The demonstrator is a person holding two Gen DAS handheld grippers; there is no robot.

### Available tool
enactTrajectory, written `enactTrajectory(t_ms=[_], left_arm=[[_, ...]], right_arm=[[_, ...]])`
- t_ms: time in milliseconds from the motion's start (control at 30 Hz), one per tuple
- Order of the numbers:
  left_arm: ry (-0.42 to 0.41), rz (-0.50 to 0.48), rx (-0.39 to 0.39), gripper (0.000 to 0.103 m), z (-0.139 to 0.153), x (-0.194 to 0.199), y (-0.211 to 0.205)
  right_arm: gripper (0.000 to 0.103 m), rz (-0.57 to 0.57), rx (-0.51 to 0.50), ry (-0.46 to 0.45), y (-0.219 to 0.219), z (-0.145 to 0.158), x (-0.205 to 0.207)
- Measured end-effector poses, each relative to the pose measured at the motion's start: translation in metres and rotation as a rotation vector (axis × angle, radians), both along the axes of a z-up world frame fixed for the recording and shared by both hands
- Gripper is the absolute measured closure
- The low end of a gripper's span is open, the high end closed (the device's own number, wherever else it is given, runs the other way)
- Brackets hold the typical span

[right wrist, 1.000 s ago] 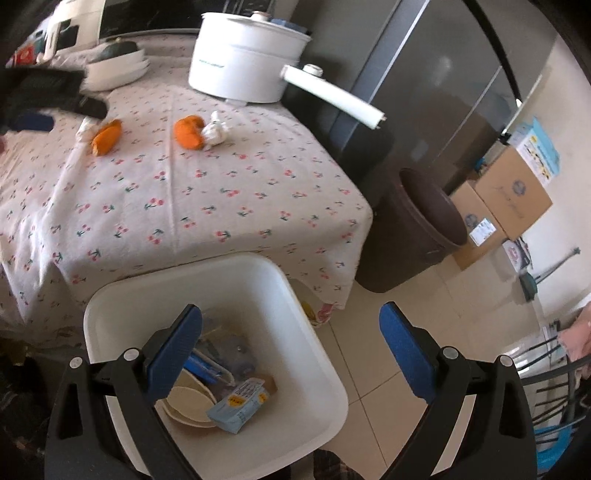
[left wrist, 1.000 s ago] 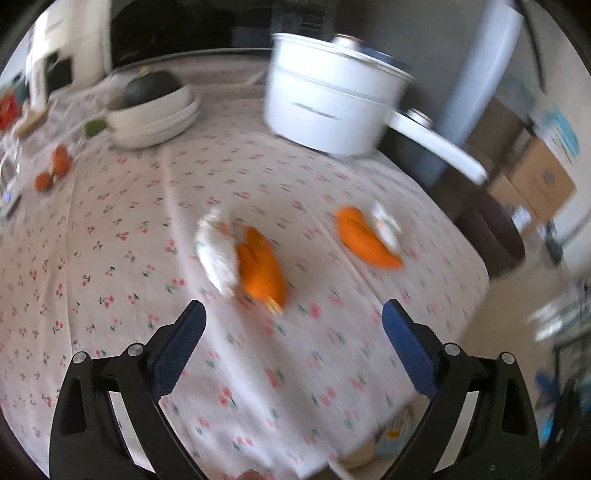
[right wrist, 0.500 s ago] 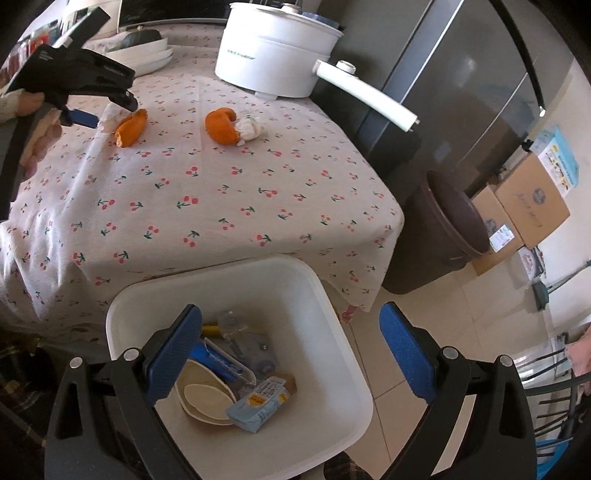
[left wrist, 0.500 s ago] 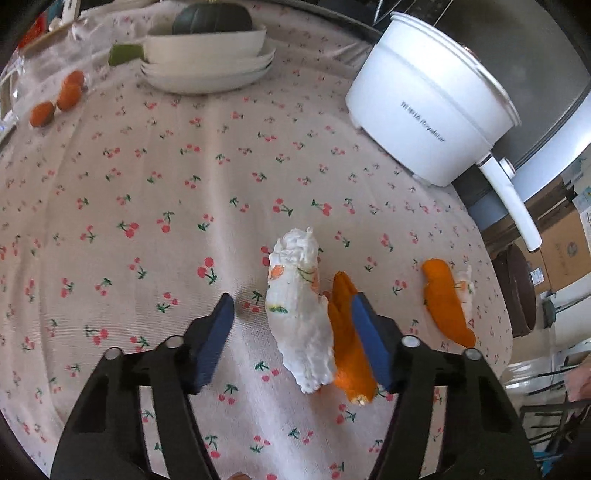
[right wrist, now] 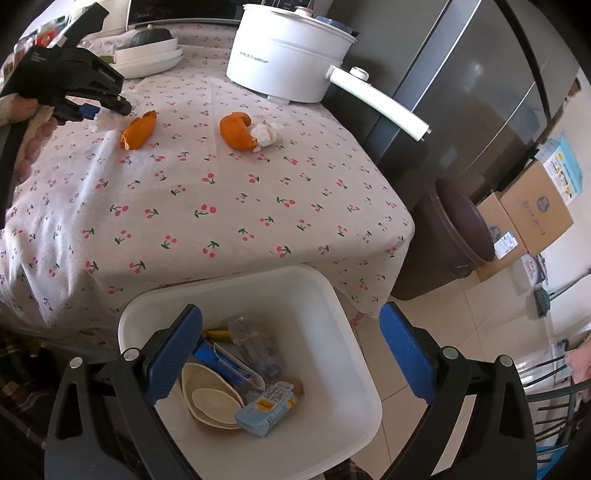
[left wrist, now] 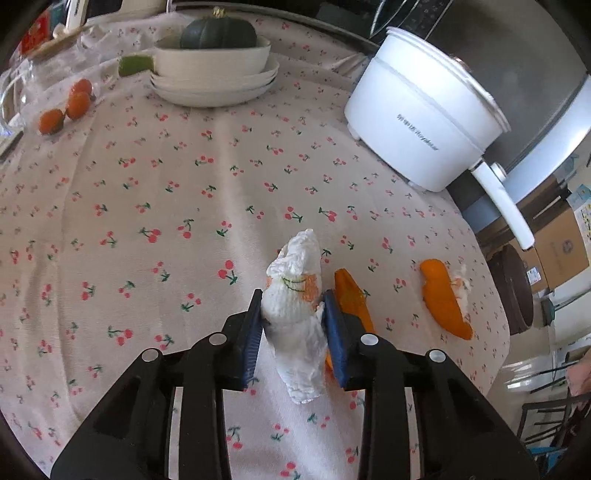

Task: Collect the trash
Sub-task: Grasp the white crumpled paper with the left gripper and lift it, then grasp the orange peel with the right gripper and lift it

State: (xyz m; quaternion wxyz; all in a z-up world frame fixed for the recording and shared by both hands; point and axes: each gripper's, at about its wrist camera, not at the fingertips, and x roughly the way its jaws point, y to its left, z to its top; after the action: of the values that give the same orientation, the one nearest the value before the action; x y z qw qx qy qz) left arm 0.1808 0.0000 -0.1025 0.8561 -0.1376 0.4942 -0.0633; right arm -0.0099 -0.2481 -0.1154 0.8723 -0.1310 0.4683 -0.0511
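Fingers (left wrist: 255, 332) of our left gripper (left wrist: 293, 328) are closing on the crumpled white tissue (left wrist: 295, 295), which sits between the two blue pads on the worktop (left wrist: 147, 206); both pads already look in contact with its sides, but it is not lifted yet as far as we can tell. Right gripper (right wrist: 291, 354) is spread wide with nothing in it, hovering over the white bin (right wrist: 332, 295) that stands on the floor at the worktop's edge. Progress: bin already holds some trash, we see a pale shell-like dish (right wrist: 210, 398), a small blue-and-white carton (right wrist: 267, 408), clear wrapper and blue bits, so part of the job is done. Left to do: this tissue has to go to the bin, then the orange peel (left wrist: 351, 295) just beside it on the right, then the second orange peel (left wrist: 443, 302) further right with a smaller tissue wad (left wrist: 461, 280) touching it. That makes four pieces on the cloth by our count. The white pot (left wrist: 421, 125), stacked bowls with the dark squash (left wrist: 218, 33) and the small oranges (left wrist: 66, 107) at the far side look like keepers, not trash, our judgement. Roughly mid-task.
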Motion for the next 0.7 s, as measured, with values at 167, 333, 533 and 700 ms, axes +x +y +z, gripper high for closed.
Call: enactTrajectory(t_ms=[167,333,533,700], left_arm=[[-0.045,-0.015,-0.004,0.073,0.021,-0.018,0.008],[-0.099,-0.018,-0.034,0.073,0.048,-0.041,0.021],[-0.211,-0.021,-0.047,0.073,0.088,-0.073,0.034],[-0.267,-0.016,-0.003,0.073,0.104,-0.084,0.045]], right_arm=[[0.009,0.015,0.041,-0.009,0.006,0.004,0.004],[0.009,0.018,0.191,-0.015,0.013,0.021,0.027],[0.009,0.089,0.255,-0.017,0.054,0.041,0.09],[0.009,0.085,0.306,0.069,0.098,0.024,0.146]])
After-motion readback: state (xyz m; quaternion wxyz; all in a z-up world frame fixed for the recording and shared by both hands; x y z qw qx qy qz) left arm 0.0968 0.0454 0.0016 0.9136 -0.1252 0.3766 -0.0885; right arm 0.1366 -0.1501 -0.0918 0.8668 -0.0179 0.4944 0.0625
